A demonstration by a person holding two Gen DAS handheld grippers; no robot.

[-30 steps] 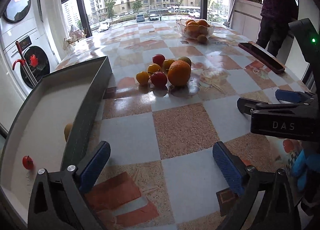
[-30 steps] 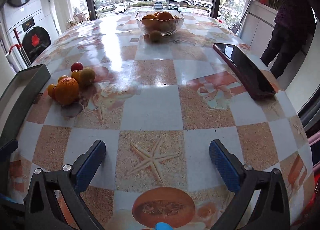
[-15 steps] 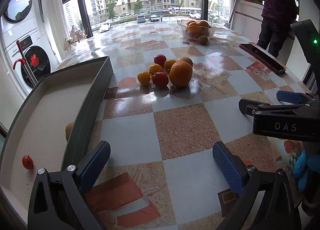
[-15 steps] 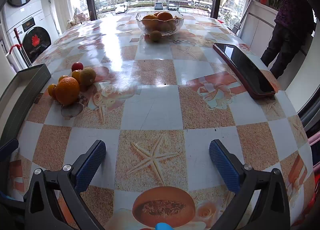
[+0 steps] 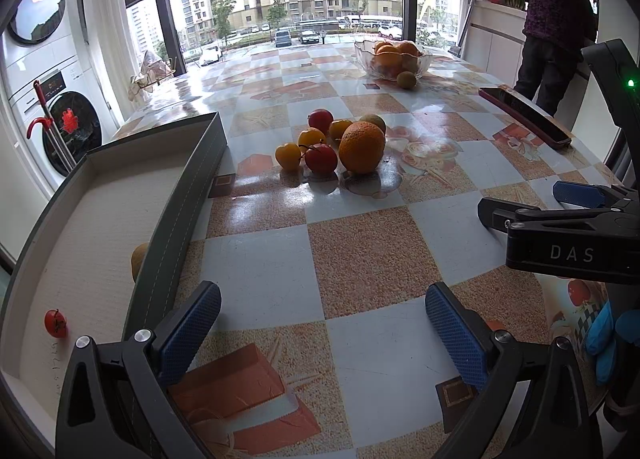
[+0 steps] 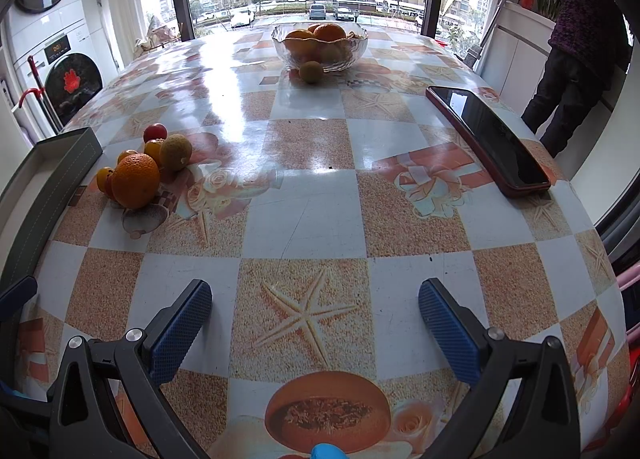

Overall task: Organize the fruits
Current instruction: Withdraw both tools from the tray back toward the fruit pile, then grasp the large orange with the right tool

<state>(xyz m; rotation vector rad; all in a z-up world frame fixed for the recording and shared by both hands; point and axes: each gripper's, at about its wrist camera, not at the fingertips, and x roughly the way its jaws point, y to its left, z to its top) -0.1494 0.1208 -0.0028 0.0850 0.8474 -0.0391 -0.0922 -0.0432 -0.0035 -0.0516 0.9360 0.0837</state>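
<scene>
A cluster of fruit lies mid-table: a big orange (image 5: 361, 146), a red fruit (image 5: 321, 158), small yellow ones (image 5: 288, 156) and others behind. The same orange (image 6: 135, 180) shows at the left of the right wrist view. A grey tray (image 5: 192, 195) stands at the left and holds a small red tomato (image 5: 55, 323) and a yellowish fruit (image 5: 138, 264) against its wall. My left gripper (image 5: 320, 323) is open and empty, well short of the cluster. My right gripper (image 6: 316, 323) is open and empty over the near table; it also shows in the left wrist view (image 5: 560, 215).
A glass bowl of oranges (image 6: 319, 44) stands at the far end with a loose fruit (image 6: 311, 71) before it. A dark phone (image 6: 488, 137) lies at the right. A person (image 5: 556, 27) stands beyond the table's right edge. Washing machines (image 5: 60, 115) are at the left.
The left gripper has edged forward toward the fruit cluster. The right gripper has barely moved. Both stay open and empty.
</scene>
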